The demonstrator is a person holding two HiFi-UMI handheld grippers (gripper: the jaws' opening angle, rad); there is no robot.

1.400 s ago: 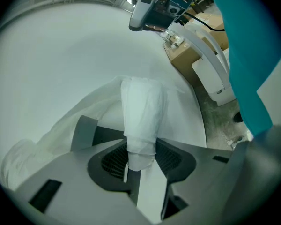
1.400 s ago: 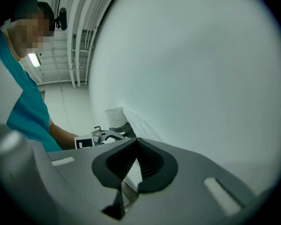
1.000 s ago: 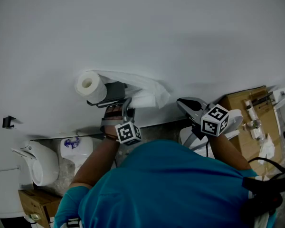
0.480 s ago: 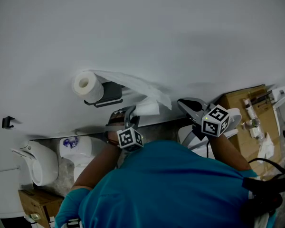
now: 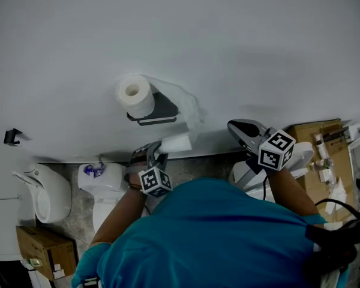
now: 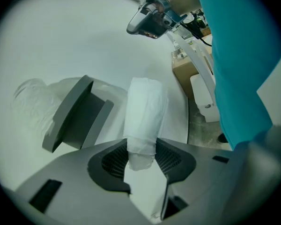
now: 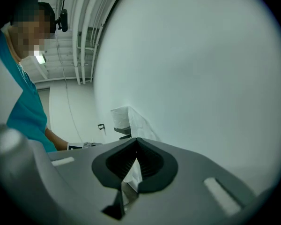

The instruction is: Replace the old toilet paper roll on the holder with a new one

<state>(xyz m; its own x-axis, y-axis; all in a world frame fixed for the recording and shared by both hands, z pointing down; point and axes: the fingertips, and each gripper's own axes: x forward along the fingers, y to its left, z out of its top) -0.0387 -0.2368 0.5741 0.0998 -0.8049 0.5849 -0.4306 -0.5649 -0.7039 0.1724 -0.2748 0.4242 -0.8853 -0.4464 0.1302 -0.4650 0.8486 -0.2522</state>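
Note:
A white toilet paper roll [image 5: 134, 95] sits on the dark grey wall holder [image 5: 160, 108]. Its loose sheet hangs over the holder and runs down to a bunched tail [image 5: 176, 143]. My left gripper [image 5: 158, 152] is below the holder, shut on that tail. In the left gripper view the bunched tail [image 6: 143, 118] stands up from between the jaws, with the holder [image 6: 78, 114] to its left and the blurred roll [image 6: 32, 93] beyond. My right gripper [image 5: 239, 128] hovers to the right near the wall, shut. The right gripper view shows the roll [image 7: 120, 117] far off.
Low on the left are a white toilet [image 5: 101, 182] and a white wall fixture [image 5: 43, 201], with a cardboard box [image 5: 41, 251] under them. Another cardboard box with small parts [image 5: 317, 144] is at the right. A black hook [image 5: 11, 137] is on the wall.
My left gripper has come down and away from the holder, drawing the paper tail with it. The right gripper has shifted only slightly.

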